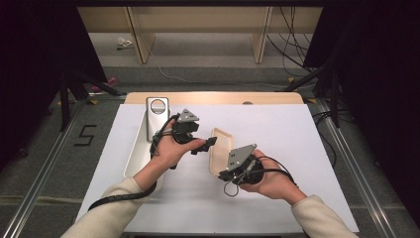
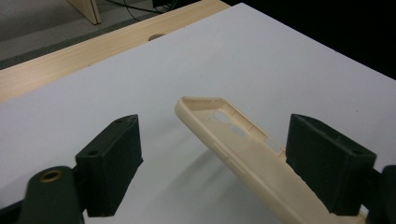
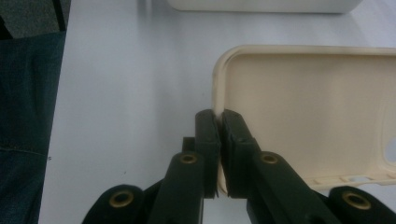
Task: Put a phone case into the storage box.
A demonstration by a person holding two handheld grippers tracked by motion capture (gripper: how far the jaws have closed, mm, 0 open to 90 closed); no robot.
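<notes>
Cream plastic, the phone case (image 3: 308, 116) hangs tilted above the white counter (image 1: 297, 134), its rim pinched tight in the right tongs (image 3: 219, 140). The left tongs (image 2: 215, 158) stand wide apart around its far end, one pad beside the case's edge. A white phone (image 1: 148, 134) lies just beyond the left hand (image 1: 171, 148).

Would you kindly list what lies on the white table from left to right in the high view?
Silver phone on the long white tray → left hand-held gripper → cream phone case → right hand-held gripper, clamping the case's edge.
</notes>
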